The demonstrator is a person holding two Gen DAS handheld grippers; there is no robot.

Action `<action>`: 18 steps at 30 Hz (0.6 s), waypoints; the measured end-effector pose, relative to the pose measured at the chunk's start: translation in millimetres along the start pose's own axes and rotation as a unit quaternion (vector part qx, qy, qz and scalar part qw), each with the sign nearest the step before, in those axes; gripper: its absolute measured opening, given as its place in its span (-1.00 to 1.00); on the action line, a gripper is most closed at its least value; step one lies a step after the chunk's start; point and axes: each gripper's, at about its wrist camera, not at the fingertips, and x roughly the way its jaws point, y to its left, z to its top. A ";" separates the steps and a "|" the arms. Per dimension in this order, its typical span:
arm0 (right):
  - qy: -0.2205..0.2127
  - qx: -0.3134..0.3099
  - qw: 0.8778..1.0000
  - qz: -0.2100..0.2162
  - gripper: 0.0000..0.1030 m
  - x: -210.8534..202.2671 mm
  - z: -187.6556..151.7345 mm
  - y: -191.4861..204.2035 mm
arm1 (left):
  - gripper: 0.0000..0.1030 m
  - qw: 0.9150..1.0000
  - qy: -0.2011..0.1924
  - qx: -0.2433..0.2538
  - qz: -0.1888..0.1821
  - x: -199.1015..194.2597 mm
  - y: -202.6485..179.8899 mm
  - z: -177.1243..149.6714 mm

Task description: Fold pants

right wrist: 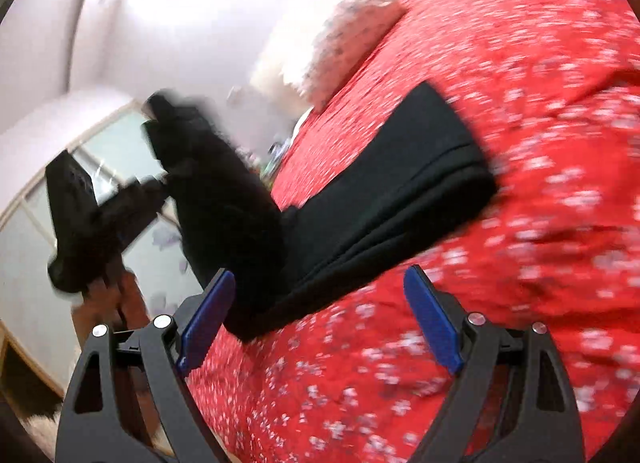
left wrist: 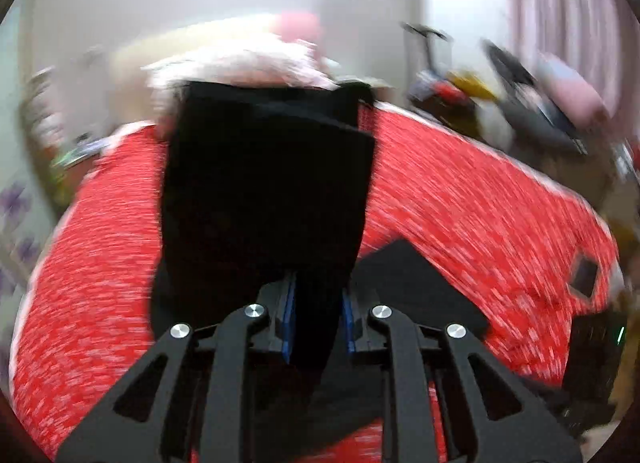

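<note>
Beneath both grippers spreads a red floral bedspread [right wrist: 500,63], with the black pants [right wrist: 400,191] lying ahead of the right gripper [right wrist: 320,315], whose fingers gape empty. Through heavy blur, the left gripper [left wrist: 318,319] seems clamped on the pants' raised end.

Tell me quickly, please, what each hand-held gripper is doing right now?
Left hand-held gripper: closed on the black pants.
Right hand-held gripper: open, holding nothing, above the red bedspread.
</note>
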 end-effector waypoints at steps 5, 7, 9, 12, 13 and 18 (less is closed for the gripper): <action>-0.021 0.017 1.000 -0.010 0.72 -19.1 -0.1 -9.3 | -0.68 0.990 0.115 -0.023 -0.075 75.1 -39.7 -58.4; -0.019 0.016 1.000 -0.007 0.72 -21.0 -1.4 -9.3 | -0.68 0.994 0.093 -0.001 -0.059 68.9 -47.2 -66.1; -0.019 0.018 1.000 -0.007 0.72 -18.4 0.3 -10.1 | -0.69 0.995 0.086 -0.013 -0.058 60.5 -45.9 -62.5; -0.021 0.017 1.000 -0.007 0.72 -19.1 2.4 -11.9 | -0.69 0.996 0.059 -0.028 -0.061 47.5 -45.1 -56.7; -0.022 0.017 1.000 -0.008 0.72 -23.2 1.9 -13.3 | -0.69 0.996 0.060 -0.021 -0.059 47.9 -46.1 -56.7; -0.052 0.013 0.998 -0.013 0.72 -49.6 19.7 -8.4 | -0.35 0.996 0.066 0.017 -0.055 57.4 -66.4 -79.7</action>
